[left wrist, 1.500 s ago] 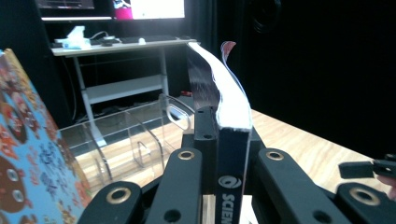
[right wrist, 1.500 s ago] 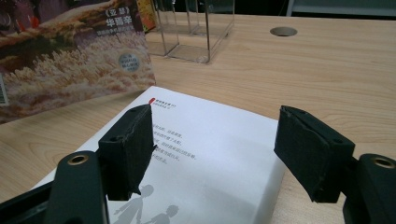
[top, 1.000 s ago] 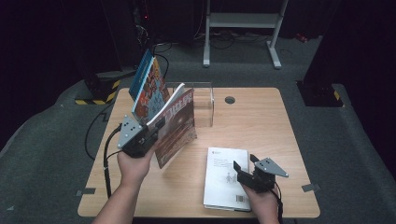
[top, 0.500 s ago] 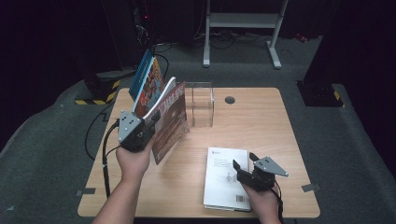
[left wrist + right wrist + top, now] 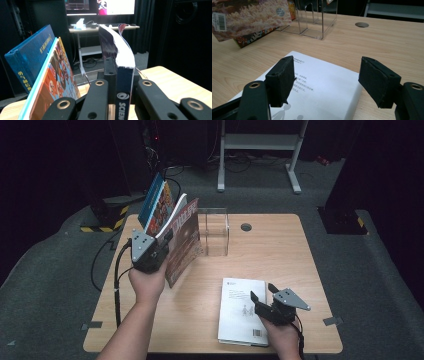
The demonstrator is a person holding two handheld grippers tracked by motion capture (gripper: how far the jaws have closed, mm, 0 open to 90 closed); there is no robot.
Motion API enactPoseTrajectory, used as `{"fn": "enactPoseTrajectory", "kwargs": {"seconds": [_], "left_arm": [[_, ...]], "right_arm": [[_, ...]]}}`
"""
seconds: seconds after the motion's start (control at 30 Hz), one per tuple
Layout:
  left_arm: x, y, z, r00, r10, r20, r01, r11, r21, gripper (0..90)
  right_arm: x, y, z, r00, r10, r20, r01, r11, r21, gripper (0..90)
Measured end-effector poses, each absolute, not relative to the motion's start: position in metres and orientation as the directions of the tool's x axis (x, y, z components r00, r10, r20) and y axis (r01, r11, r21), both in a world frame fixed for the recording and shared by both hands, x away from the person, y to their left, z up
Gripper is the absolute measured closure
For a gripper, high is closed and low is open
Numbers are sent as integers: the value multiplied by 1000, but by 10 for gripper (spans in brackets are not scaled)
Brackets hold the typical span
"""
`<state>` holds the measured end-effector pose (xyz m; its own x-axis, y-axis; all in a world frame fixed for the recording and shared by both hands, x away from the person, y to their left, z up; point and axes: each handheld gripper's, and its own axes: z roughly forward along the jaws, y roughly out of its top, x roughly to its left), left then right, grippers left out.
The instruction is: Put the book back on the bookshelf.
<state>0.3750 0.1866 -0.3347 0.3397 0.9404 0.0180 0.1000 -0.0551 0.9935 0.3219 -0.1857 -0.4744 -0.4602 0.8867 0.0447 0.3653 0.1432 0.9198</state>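
The left gripper (image 5: 150, 251) is clenched on the spine end of a magazine (image 5: 182, 240), its jaws pressing on both covers; in the left gripper view the magazine (image 5: 123, 75) stands upright between them, its pages fanning a little at the top. The magazine is held up off the desk (image 5: 280, 245) near the far left corner, tilted, just beside the clear plastic stand (image 5: 214, 232) that sits toward the middle of the far edge. Two more books lean at that far left corner: a blue hardback (image 5: 151, 200) and, against it, an orange picture book (image 5: 161, 212).

The right gripper (image 5: 265, 295) rests near the near right corner with its jaws released and nothing between them. They stand apart over a white paperback (image 5: 240, 307) that lies flat by the near edge; in the right gripper view the white cover (image 5: 324, 85) with small print fills the gap between them. A round cable hole (image 5: 245, 226) lies toward the far edge, right of the stand.
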Motion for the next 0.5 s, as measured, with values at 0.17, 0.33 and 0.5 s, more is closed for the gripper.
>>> {"fn": "enactPoseTrajectory", "kwargs": {"seconds": [0.17,0.33,0.5], "left_arm": [[384,183,-336,326,945,25,105,-62,993,839],[392,180,-337,310,951,14,107,-50,993,839],[400,174,-335,294,955,29,101,-62,993,839]], "right_arm": [[321,-184,-475,-461,886,40,365,149,919,286],[321,-185,-475,-463,886,41,366,149,919,286],[321,-186,-474,-466,884,43,362,146,921,286]]}}
